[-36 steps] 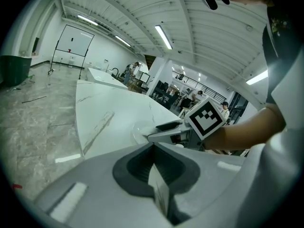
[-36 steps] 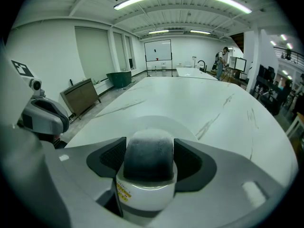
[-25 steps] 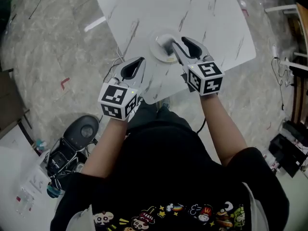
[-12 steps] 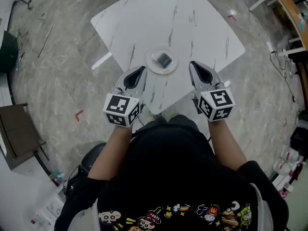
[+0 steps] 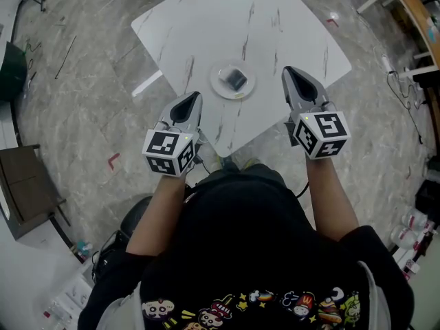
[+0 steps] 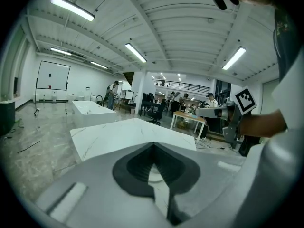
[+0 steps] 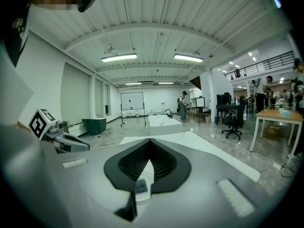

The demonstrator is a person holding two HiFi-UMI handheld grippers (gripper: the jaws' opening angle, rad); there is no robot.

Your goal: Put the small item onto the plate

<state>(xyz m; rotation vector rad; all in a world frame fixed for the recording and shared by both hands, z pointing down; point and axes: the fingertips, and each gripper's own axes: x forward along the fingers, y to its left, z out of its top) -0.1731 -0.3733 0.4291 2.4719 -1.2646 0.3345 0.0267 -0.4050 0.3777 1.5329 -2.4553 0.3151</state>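
Observation:
The small dark item (image 5: pixel 236 79) lies on the round white plate (image 5: pixel 224 90) in the middle of the white marble table (image 5: pixel 206 26). My left gripper (image 5: pixel 194 96) is shut and empty, held off the plate's lower left, near the table's front edge. To the right of the plate, my right gripper (image 5: pixel 289 70) is shut too, with nothing in it. In the right gripper view the closed jaws (image 7: pixel 149 140) frame the item (image 7: pixel 141 185) on the plate (image 7: pixel 141 197) below. The left gripper view shows its jaws (image 6: pixel 153 145) meeting above the table.
The table stands on a grey marbled floor. A dark bin (image 5: pixel 10 71) and a brown box (image 5: pixel 27 191) are on the left, and a wooden desk (image 5: pixel 412 5) and cables are on the right. A whiteboard and distant people show in the gripper views.
A second ago my right gripper stood open over the plate at the item. It has since pulled away to the right and shut, leaving the item on the plate. Both grippers rose.

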